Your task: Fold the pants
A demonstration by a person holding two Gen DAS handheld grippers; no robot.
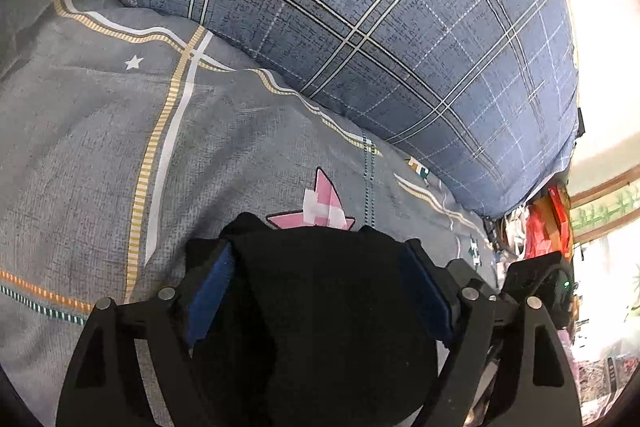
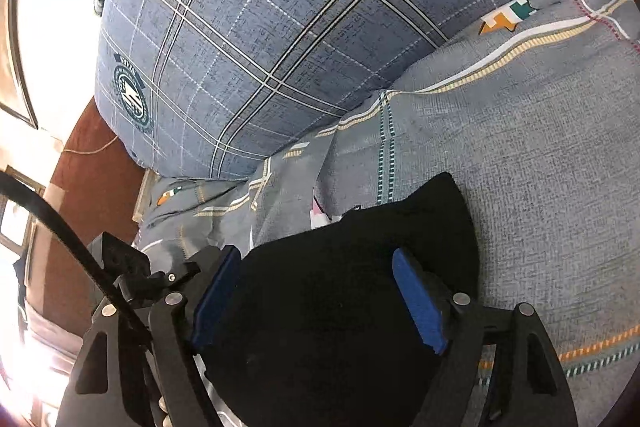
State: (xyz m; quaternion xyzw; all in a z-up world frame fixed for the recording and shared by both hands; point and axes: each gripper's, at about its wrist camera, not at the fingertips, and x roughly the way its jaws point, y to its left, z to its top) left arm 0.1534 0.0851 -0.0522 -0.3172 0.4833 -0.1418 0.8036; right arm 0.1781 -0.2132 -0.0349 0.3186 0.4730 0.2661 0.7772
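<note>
The black pants (image 1: 328, 307) lie bunched on the grey patterned bedsheet (image 1: 100, 147). In the left wrist view the cloth fills the gap between the blue pads of my left gripper (image 1: 316, 247), whose jaws stand wide apart. In the right wrist view the pants (image 2: 340, 291) also sit between the blue pads of my right gripper (image 2: 320, 259), jaws wide apart, cloth bulging past the tips onto the sheet (image 2: 540, 167). Neither pair of pads presses the cloth flat. The rest of the pants is hidden under the grippers.
A large blue plaid pillow (image 1: 380, 27) lies just beyond the pants, also in the right wrist view (image 2: 260, 47). The bed edge, red-brown floor (image 2: 92, 167) and bright windows lie left there. Cluttered red items (image 1: 544, 227) sit at the right.
</note>
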